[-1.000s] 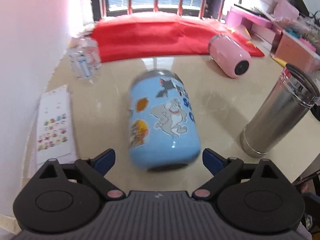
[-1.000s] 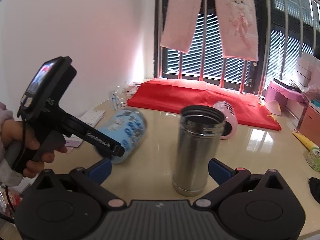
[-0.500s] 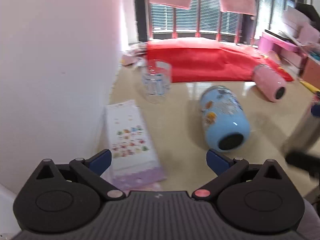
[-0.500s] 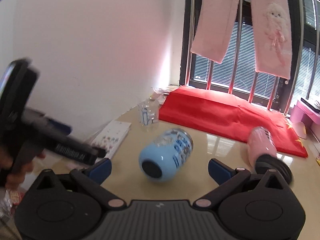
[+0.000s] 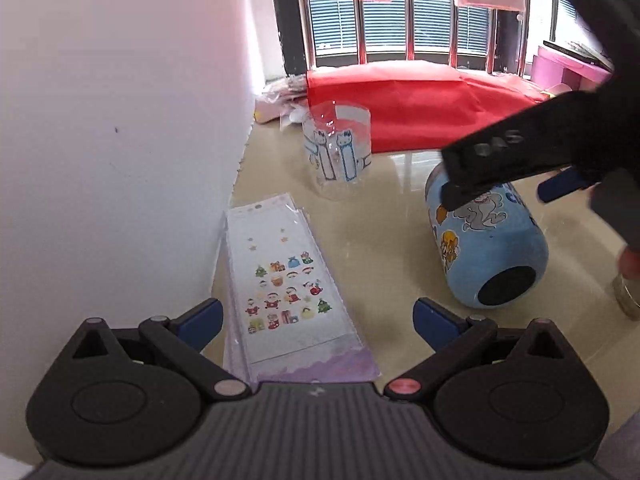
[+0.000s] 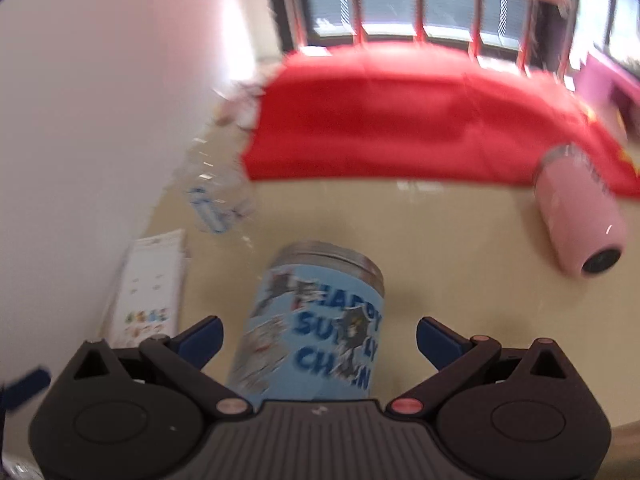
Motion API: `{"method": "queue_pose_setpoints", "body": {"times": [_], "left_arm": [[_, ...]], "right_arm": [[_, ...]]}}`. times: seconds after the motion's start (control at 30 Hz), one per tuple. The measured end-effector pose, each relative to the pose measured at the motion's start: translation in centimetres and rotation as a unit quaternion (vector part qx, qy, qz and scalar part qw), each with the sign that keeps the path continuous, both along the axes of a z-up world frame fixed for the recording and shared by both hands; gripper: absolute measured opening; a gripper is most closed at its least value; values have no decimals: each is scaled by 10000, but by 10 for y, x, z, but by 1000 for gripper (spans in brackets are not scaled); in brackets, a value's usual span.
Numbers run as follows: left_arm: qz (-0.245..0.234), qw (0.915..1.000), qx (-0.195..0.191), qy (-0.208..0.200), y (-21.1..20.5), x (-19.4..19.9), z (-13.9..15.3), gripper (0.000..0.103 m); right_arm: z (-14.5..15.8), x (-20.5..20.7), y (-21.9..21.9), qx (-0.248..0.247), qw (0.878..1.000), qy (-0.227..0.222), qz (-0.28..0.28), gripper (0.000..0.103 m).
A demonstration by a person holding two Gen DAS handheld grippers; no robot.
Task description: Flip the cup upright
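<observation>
A light blue cartoon cup [image 5: 484, 248] lies on its side on the beige table [image 5: 380, 240], its dark base toward the left camera. In the right wrist view the same cup [image 6: 316, 320] lies between the spread fingers of my right gripper [image 6: 320, 340], silver rim pointing away; the jaws are open and do not touch it. My left gripper [image 5: 316, 316] is open and empty, to the left of the cup, over a sticker sheet [image 5: 284, 280]. The right gripper's black body [image 5: 532, 140] hangs above the cup in the left wrist view.
A clear plastic cup [image 5: 338, 152] stands near the white wall [image 5: 120, 120] on the left. A red cloth [image 6: 400, 116] covers the far table. A pink cup [image 6: 580, 216] lies on its side at the right. A steel tumbler's base [image 5: 628, 300] is at the right edge.
My right gripper has swung down over the blue cup, which now lies between its open fingers. My left gripper has drawn back to the left, off the cup.
</observation>
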State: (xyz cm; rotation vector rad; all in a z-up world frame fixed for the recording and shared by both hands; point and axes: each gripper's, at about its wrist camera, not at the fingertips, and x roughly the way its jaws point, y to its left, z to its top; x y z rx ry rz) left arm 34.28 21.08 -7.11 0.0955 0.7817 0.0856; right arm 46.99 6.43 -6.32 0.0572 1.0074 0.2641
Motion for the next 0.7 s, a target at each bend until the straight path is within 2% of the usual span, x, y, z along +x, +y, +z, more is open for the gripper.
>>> {"method": "queue_pose_setpoints", "body": {"times": [0.1,0.17,0.2,0.3,0.7], "left_arm": [[-11,10000,-65,31,3,0,-4,103],[-14,10000,-70,40,4,-2,-5,103],[-14,10000,-64,48,5,-4,-5,103],[-25,10000,-63,60,8,-10,-6,103],[-183,9998,-98,73,-1,-39,-4,103]], "right_arm": [[-22,17,2,164,9987,431,-199,101],[-31,19,4,386,9972,628,-109,87],[-33,17,4,451,9967,671,-23,86],[-32,4,2,339,9975,580,236,86],[-17,-59,-40,49,9941,685,834,86]]}}
